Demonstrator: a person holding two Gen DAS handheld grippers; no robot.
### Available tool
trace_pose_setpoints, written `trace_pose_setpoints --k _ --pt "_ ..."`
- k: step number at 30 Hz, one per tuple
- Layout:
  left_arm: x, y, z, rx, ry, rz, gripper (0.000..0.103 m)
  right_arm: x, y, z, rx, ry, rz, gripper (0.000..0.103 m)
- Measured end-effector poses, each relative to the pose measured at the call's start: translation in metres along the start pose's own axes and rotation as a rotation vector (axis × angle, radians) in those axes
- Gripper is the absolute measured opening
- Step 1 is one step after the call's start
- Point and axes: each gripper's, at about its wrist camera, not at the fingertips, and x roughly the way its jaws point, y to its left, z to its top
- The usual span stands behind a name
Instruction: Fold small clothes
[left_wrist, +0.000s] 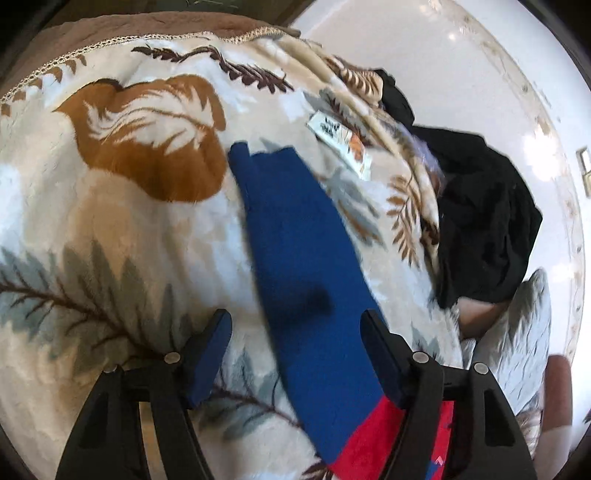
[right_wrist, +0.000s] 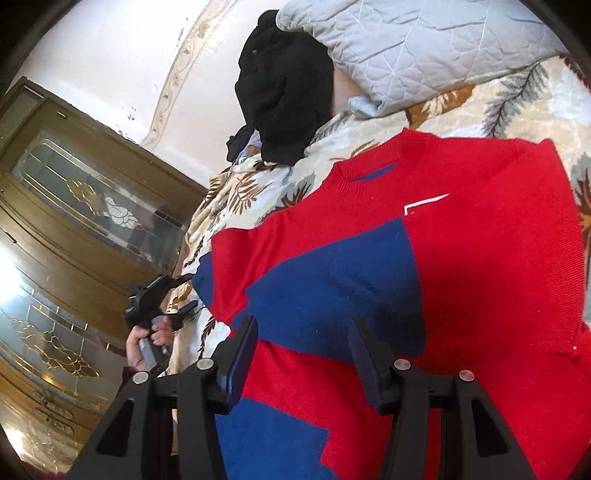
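Red-and-blue knit sweater (right_wrist: 461, 258) lay flat on the bed's leaf-print blanket (left_wrist: 122, 229), its blue sleeve (left_wrist: 295, 236) stretched out across the blanket. Left tongs (left_wrist: 295, 350) were parted w/ the sleeve between the pads, nothing pinched. Right tongs (right_wrist: 303, 358) hung unclenched over the sweater's front, gripping nothing. Black clothes (right_wrist: 284, 88) sat near a quilted pillow (right_wrist: 424, 48).

We see a red and blue sweater (right_wrist: 461, 258), cream blanket (left_wrist: 110, 229) with brown and grey leaves, black clothes (left_wrist: 484, 229) upper right, grey quilted pillow (right_wrist: 406, 48).
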Motion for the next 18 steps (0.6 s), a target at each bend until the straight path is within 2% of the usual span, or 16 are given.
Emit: trace_pose_setpoints --k 5,6,7,10,12,15,18 --pt "0.012 -0.006 0.01 0.032 -0.054 -0.006 0.07 0.008 -0.003 0.001 0.02 -0.002 0.005 0.055" --pt "0.013 -0.007 0.011 0.04 -0.06 -0.002 0.056 0.01 -0.004 0.001 0.023 -0.001 0.002 0.055" --pt "0.015 -0.008 0.012 0.047 -0.06 0.003 0.038 0.01 -0.004 0.0 0.026 -0.001 0.0 0.055" --pt "0.021 -0.005 0.013 0.02 -0.062 -0.05 0.012 0.009 -0.008 0.0 0.037 -0.006 0.001 0.055" --pt "0.019 -0.011 0.01 0.044 -0.076 -0.027 0.011 0.005 -0.008 0.002 0.038 -0.021 -0.002 0.055" --pt "0.005 -0.035 0.002 0.145 -0.128 -0.003 0.009 -0.003 -0.009 0.005 0.044 -0.049 -0.003 0.055" --pt "-0.017 -0.077 -0.016 0.284 -0.156 0.005 0.009 -0.015 -0.01 0.007 0.052 -0.088 -0.011 0.055"
